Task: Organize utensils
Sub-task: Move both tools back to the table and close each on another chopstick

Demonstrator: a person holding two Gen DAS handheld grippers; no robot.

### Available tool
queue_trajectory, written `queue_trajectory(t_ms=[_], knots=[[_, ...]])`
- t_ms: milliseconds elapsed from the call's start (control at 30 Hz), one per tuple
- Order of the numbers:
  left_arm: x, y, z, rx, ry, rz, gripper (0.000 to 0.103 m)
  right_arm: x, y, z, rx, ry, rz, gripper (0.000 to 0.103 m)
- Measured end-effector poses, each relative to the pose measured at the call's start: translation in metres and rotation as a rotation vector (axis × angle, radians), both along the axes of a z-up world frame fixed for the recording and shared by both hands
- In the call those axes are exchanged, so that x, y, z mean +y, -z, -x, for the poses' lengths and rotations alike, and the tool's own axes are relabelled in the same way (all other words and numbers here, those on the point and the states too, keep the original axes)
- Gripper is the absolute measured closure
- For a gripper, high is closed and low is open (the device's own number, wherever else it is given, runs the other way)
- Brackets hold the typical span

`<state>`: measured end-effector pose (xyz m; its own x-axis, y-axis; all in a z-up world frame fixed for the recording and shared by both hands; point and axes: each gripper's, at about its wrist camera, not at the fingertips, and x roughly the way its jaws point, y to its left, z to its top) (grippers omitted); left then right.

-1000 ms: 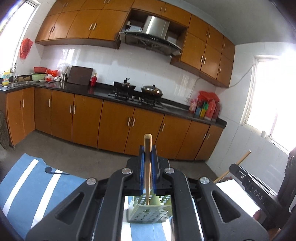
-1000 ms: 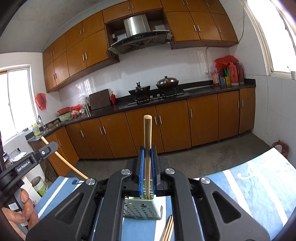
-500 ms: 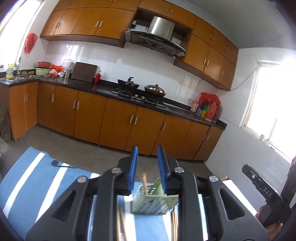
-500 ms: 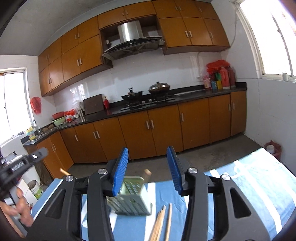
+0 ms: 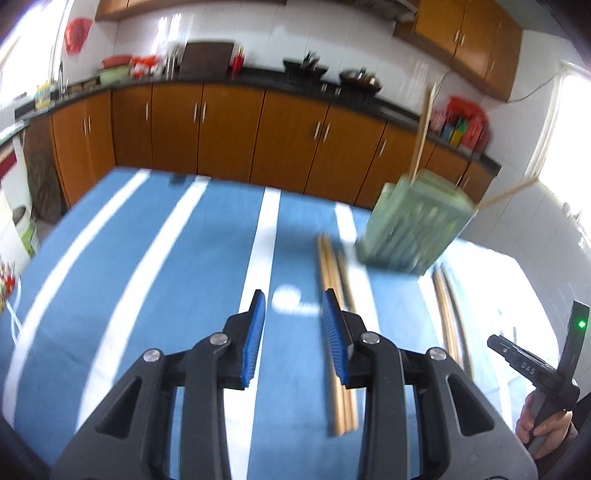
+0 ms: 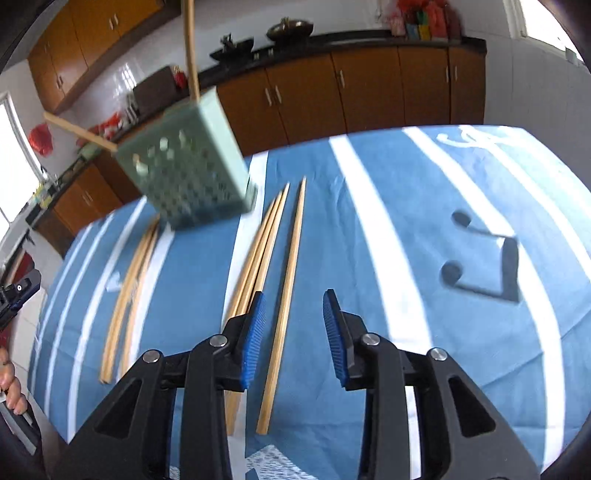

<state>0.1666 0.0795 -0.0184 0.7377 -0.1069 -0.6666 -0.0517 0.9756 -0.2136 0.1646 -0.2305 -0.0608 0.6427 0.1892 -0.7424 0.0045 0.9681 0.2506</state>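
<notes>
A home kitchen: orange-brown cabinets (image 5: 229, 125), dark countertop (image 5: 258, 79), wok on the stove (image 6: 290, 27), white tiled wall (image 5: 266, 33).

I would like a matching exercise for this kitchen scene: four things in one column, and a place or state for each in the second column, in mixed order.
Things:
1. green holder
2. single chopstick
3. right hand-held gripper
4. tablecloth

States:
A. blue with white stripes
B. open, holding nothing
C. perforated, with two sticks in it
D. lying flat between the blue pads

Pairs: 1-C, 2-D, 3-B, 4-A
</notes>
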Motion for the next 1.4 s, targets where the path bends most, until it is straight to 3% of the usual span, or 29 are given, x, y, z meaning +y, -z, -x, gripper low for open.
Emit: queue_trajectory(t_ms=[167, 333, 567, 767, 1400], knots=[[-0.001, 0.027, 0.003, 0.061, 0.014, 0.005, 0.07, 0.02, 0.015, -0.005, 0.03, -0.016, 0.067, 0.076], [-0.012, 0.04, 0.001, 0.093, 0.049, 0.009, 0.07, 0.016, 0.022, -0.006, 0.017, 0.001, 0.128, 0.095], [-0.033, 0.057, -0.007, 0.134, 0.106, -0.002, 0.071, -0.017, 0.021, -0.007, 0.025, 0.133, 0.121, 0.096], [-0.045, 0.072, -0.015, 0.176, 0.14, -0.014, 0.084, -0.016, 0.021, -0.003, 0.02, 0.122, 0.143, 0.096], [-0.053, 0.077, -0.024, 0.183, 0.114, -0.067, 0.094, -0.013, 0.021, -0.005, 0.02, 0.113, 0.149, 0.096]])
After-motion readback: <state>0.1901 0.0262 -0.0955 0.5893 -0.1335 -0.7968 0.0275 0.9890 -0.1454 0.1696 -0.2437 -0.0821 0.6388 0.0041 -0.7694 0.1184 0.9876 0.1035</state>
